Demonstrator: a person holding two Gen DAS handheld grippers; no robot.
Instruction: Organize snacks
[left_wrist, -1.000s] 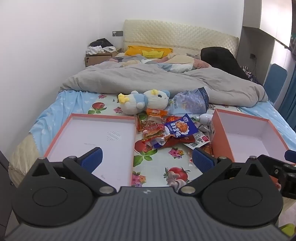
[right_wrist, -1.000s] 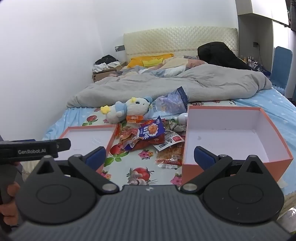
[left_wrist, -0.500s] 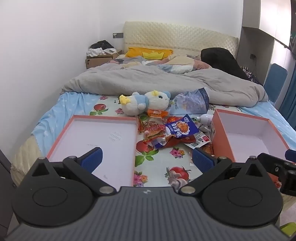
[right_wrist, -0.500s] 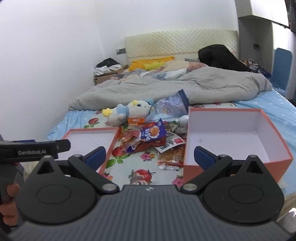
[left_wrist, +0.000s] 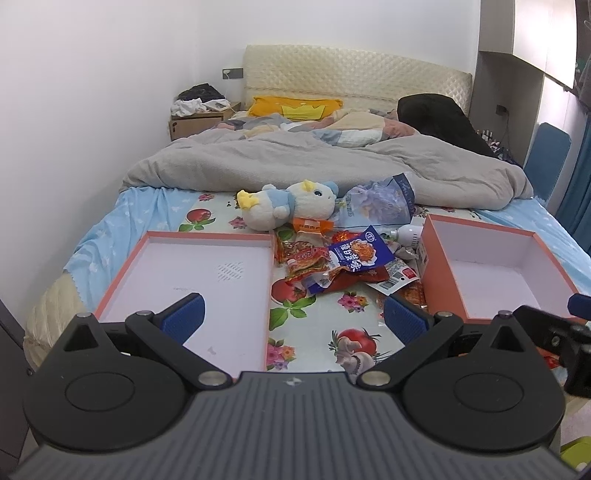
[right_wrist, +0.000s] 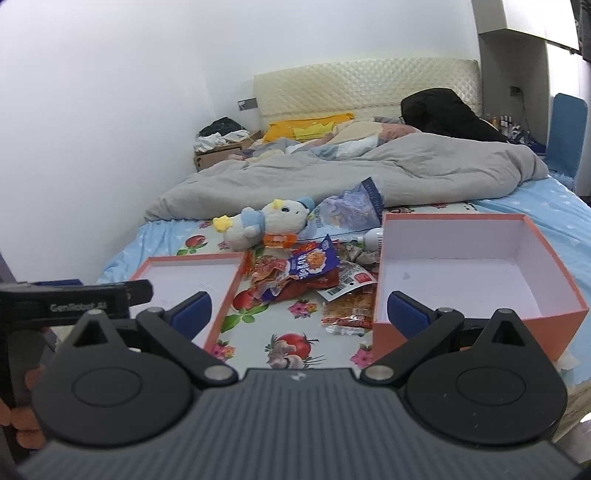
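Snack packets (right_wrist: 306, 273) lie heaped between two orange boxes (right_wrist: 476, 266).

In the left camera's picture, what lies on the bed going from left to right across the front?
Shallow tray → snack pile → deep box.

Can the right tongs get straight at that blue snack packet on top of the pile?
Probably yes. The right tongs are open and empty, the blue snack packet lies uncovered atop the pile, and only bare bedsheet lies between; the deep orange box stands off to the side.
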